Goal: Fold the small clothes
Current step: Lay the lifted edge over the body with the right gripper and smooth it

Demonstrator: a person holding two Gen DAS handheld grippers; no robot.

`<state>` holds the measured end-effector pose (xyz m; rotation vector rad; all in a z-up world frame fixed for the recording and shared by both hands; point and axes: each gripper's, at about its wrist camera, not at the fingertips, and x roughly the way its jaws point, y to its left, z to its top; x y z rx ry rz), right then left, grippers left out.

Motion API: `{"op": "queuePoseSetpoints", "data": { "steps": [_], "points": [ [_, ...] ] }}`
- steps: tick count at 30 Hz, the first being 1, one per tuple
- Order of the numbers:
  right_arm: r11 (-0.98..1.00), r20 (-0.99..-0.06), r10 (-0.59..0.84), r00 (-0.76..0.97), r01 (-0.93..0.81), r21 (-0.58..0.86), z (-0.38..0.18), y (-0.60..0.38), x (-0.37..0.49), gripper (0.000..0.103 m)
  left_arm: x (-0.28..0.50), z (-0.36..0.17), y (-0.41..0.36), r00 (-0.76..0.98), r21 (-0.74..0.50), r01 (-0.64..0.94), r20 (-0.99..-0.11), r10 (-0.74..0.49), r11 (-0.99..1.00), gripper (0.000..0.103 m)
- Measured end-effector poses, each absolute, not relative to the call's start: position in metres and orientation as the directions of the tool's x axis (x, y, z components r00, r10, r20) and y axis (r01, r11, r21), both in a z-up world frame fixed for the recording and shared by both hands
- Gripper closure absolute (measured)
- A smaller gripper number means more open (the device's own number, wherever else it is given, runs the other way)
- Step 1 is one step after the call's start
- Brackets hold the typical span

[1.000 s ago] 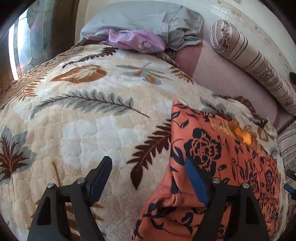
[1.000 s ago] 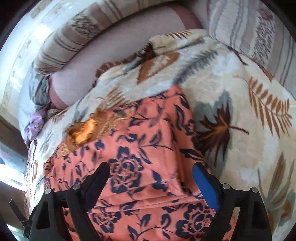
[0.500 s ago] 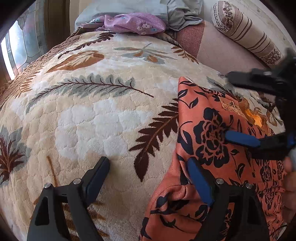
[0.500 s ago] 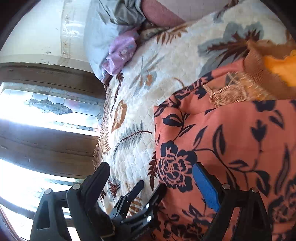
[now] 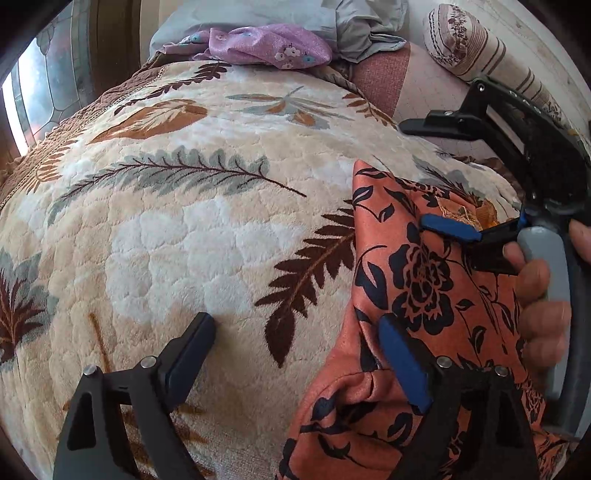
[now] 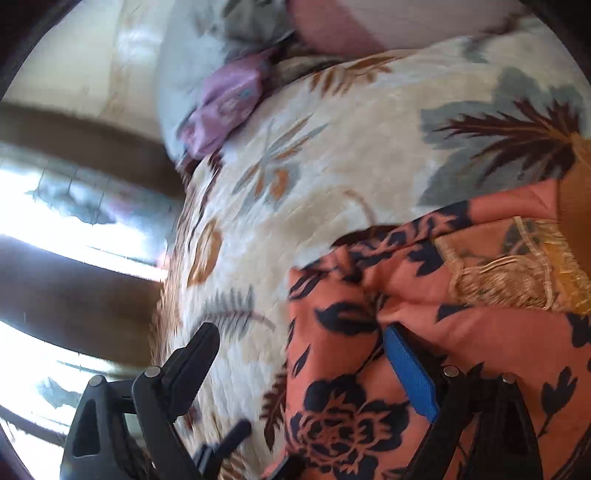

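Note:
An orange garment with a dark blue flower print (image 5: 436,280) lies on the leaf-patterned blanket (image 5: 207,236); it also shows in the right wrist view (image 6: 424,332). My left gripper (image 5: 295,343) is open, its right finger resting on the garment's left edge and its left finger on the blanket. My right gripper (image 6: 299,350) is open and straddles the garment's upper left corner. In the left wrist view the right gripper (image 5: 428,177) comes in from the right, held by a hand, over that corner.
A purple cloth (image 5: 266,46) and a grey cloth (image 5: 362,22) lie at the bed's head. A striped bolster (image 5: 476,48) lies at the back right. A window (image 5: 40,88) is on the left.
The right gripper has swung round from the garment's far side to its upper left corner and now faces the window. The left gripper has stayed at the garment's left edge.

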<state>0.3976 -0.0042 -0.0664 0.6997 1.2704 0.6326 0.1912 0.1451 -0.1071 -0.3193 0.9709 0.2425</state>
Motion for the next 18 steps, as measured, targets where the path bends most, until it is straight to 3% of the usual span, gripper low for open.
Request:
{"op": "queuePoseSetpoints", "data": {
  "steps": [2, 4, 7, 8, 10, 12, 15, 18],
  "points": [
    [0.660, -0.641, 0.748, 0.172, -0.094, 0.746, -0.053, 0.004, 0.392, 0.010, 0.192, -0.107, 0.145, 0.540, -0.156, -0.346, -0.839, 0.061, 0.925, 0.012],
    [0.579, -0.591, 0.807, -0.010, -0.184, 0.794, -0.049, 0.035, 0.381, 0.010, 0.192, -0.107, 0.144, 0.537, -0.158, -0.353, -0.841, 0.061, 0.922, 0.011],
    [0.678, -0.718, 0.696, 0.008, -0.336, 0.654, -0.047, 0.056, 0.379, 0.011, 0.193, -0.107, 0.144, 0.539, -0.154, -0.349, -0.840, 0.063, 0.924, 0.011],
    [0.732, -0.748, 0.661, 0.059, -0.272, 0.625, -0.055, 0.046, 0.389, 0.011, 0.192, -0.107, 0.144, 0.540, -0.156, -0.343, -0.840, 0.059, 0.926, 0.011],
    [0.693, -0.677, 0.718, 0.161, -0.086, 0.715, -0.060, 0.012, 0.401, 0.013, 0.193, -0.106, 0.146, 0.541, -0.164, -0.336, -0.840, 0.048, 0.927, 0.011],
    [0.779, -0.743, 0.625, 0.239, -0.119, 0.616, -0.041, -0.001, 0.395, 0.011, 0.194, -0.106, 0.147, 0.538, -0.172, -0.342, -0.842, 0.042, 0.924, 0.010],
    [0.826, -0.800, 0.560, 0.216, -0.220, 0.519, -0.022, -0.023, 0.382, 0.011, 0.195, -0.106, 0.148, 0.535, -0.180, -0.346, -0.844, 0.036, 0.921, 0.010],
    [0.865, -0.836, 0.501, 0.225, -0.176, 0.471, -0.011, -0.085, 0.364, 0.011, 0.194, -0.106, 0.150, 0.540, -0.192, -0.346, -0.841, 0.028, 0.919, 0.010]
  ]
}}
